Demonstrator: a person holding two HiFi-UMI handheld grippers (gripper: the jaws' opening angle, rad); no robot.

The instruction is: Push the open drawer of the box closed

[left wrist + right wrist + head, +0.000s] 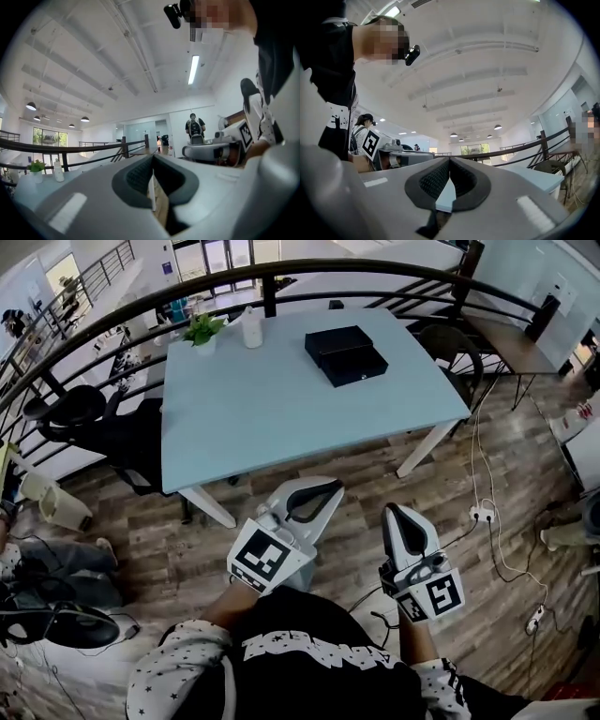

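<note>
The black box [345,353] lies on the far right part of the light blue table [272,427], and its drawer [361,368] sticks out a little toward the table's right front. Both grippers hang over the wooden floor, short of the table's near edge and well away from the box. My left gripper [323,486] points toward the table with its jaws together and nothing between them. My right gripper [392,510], beside it, is also shut and empty. In the left gripper view the left gripper [153,157] shows its tips meeting; the right gripper view shows the same for the right gripper [450,160].
A potted plant [202,329] and a white bottle [251,327] stand at the table's far edge. A black office chair [66,413] is at the left, a dark chair [452,343] at the right. A curved railing runs behind. A power strip [481,514] and cables lie on the floor at right.
</note>
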